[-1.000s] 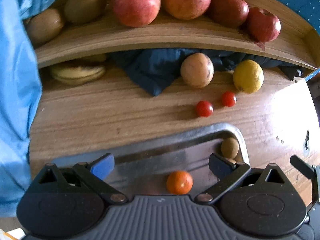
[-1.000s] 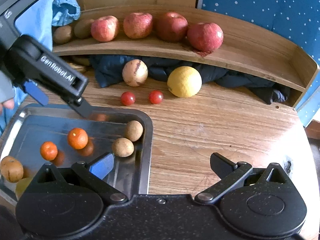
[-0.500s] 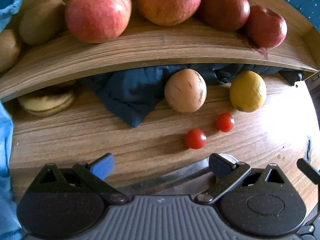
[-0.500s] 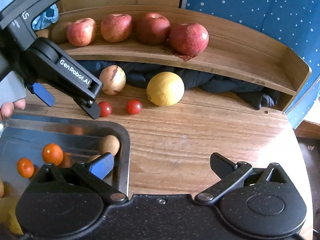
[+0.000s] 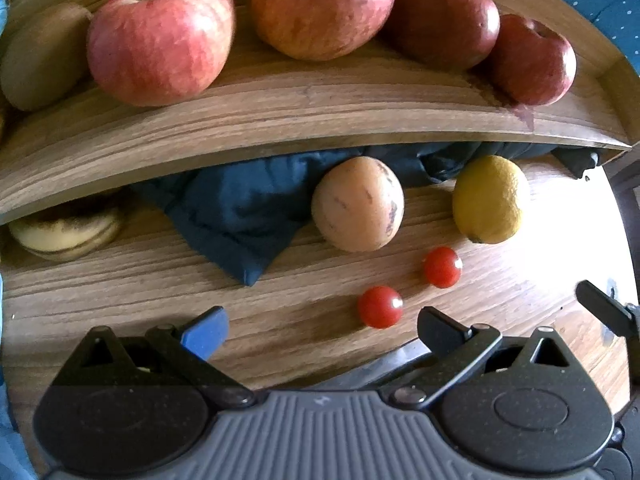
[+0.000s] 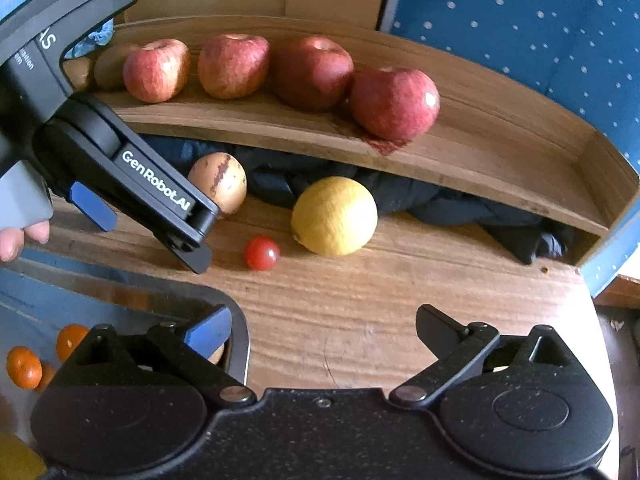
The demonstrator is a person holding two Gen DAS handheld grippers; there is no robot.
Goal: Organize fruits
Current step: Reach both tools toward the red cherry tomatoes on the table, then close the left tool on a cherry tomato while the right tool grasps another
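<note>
Left gripper spread wide, empty, above bench; near tomato just ahead, right of centre. I judge: shift right, drop low, close gently. Right gripper released, idle beside tray.

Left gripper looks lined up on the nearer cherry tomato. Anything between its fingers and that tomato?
Nothing visible. The left gripper is open and empty, and only bare table lies between it and the nearer cherry tomato. The second cherry tomato and the tan round fruit sit beyond it.
</note>
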